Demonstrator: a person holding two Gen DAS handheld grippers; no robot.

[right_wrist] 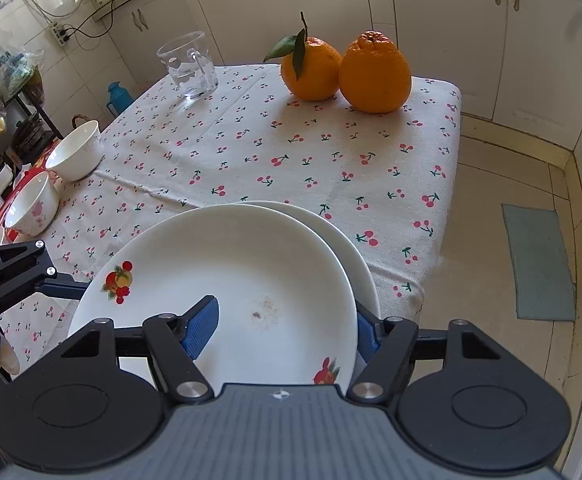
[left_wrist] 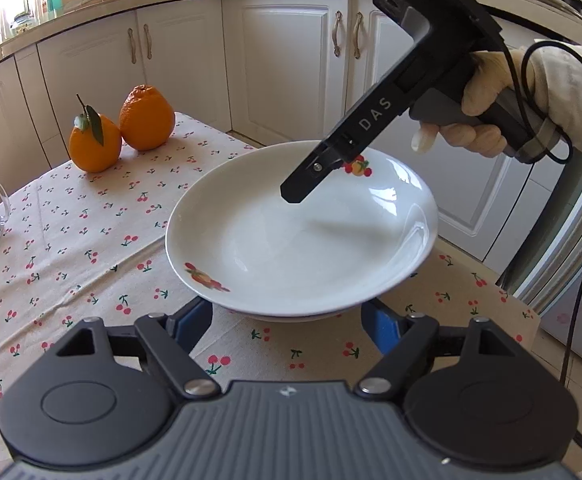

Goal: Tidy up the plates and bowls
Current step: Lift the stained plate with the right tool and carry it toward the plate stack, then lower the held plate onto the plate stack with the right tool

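A white plate with fruit prints (left_wrist: 299, 240) rests on a second white plate (right_wrist: 347, 248) near the table's right edge. My right gripper (right_wrist: 287, 328) is open, one blue finger (right_wrist: 201, 330) over the top plate's inside, the other outside its rim. In the left wrist view the right gripper (left_wrist: 295, 194) hovers over the plate's far side. My left gripper (left_wrist: 287, 324) is open, its blue fingers (left_wrist: 189, 326) straddling the plates' near edge, low at table height. Two white bowls (right_wrist: 77, 152) (right_wrist: 35, 204) sit at the table's left edge.
Two oranges (right_wrist: 347, 70) and a glass mug (right_wrist: 189, 66) stand at the far side of the cherry-print tablecloth (right_wrist: 291, 152). White cabinets (left_wrist: 283, 60) stand behind. The floor with a green mat (right_wrist: 539, 264) lies to the right.
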